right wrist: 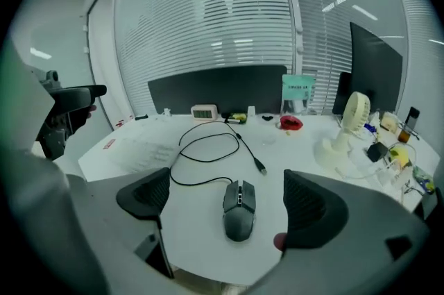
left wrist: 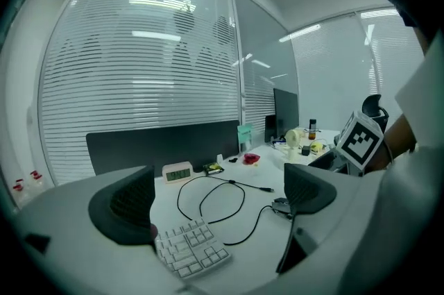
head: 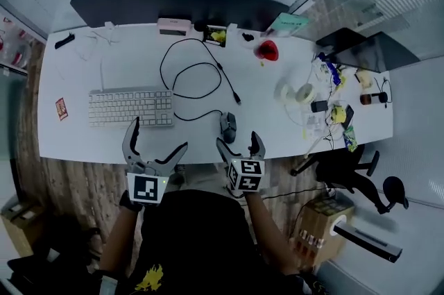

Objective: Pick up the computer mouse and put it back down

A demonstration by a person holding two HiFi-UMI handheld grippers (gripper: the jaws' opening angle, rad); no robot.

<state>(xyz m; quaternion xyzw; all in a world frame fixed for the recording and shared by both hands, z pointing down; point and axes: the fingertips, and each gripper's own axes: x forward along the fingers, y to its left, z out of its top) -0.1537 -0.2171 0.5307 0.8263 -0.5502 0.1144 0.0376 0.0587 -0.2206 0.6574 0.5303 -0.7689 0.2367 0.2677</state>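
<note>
The dark computer mouse (head: 228, 125) lies on the white desk (head: 69, 71) near its front edge, its black cable (head: 194, 71) looping toward the back. My right gripper (head: 238, 142) hovers just in front of the mouse at the desk's edge, open. In the right gripper view the mouse (right wrist: 239, 210) lies ahead between the two spread pads (right wrist: 312, 207), untouched. My left gripper (head: 158, 137) is open and empty at the front edge, below the white keyboard (head: 130, 107). The left gripper view shows the mouse (left wrist: 281, 205) to its right and the keyboard (left wrist: 191, 252) below.
A small clock (head: 173, 26), a red object (head: 268, 50) and a dark screen panel (head: 173, 5) line the back. A white fan (head: 295, 94) and small clutter fill the right end. An office chair (head: 343, 169) and cardboard box (head: 319, 224) stand on the floor at right.
</note>
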